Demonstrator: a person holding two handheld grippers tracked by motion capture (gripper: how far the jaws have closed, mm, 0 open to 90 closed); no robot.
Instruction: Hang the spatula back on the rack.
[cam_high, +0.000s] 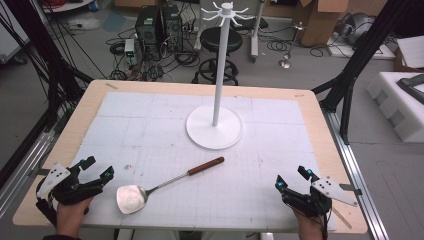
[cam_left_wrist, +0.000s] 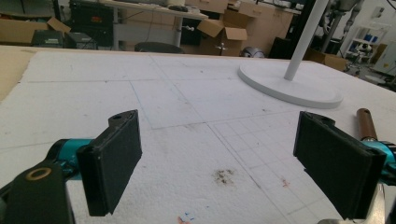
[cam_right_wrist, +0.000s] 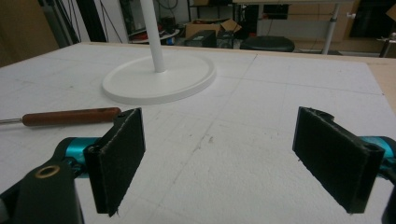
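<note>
We stand at the worktop (cam_high: 60, 145), its white gridded mat bare but for 2 things. The largest is the white hanging stand (cam_high: 215, 126): a round base set past the middle of the mat, a thin pole rising from it, and a ring of hooks at the top. Nearer to us lies the spatula (cam_high: 150, 189), flat on the mat, its pale blade toward our left and its brown wooden handle (cam_right_wrist: 70, 116) angled up toward the stand's base, well apart from it.

Our left gripper (cam_high: 96, 168) rests at the near left corner, just beside the blade; its jaws stand wide apart with nothing between them. Our right gripper (cam_high: 291, 177) sits at the near right, jaws equally wide and empty.

We judge that nothing is grasped yet, so the step in hand is the approach. The next move likely calls for one gripper to close on the handle, lift the spatula clear, and carry its end up to a hook.
</note>
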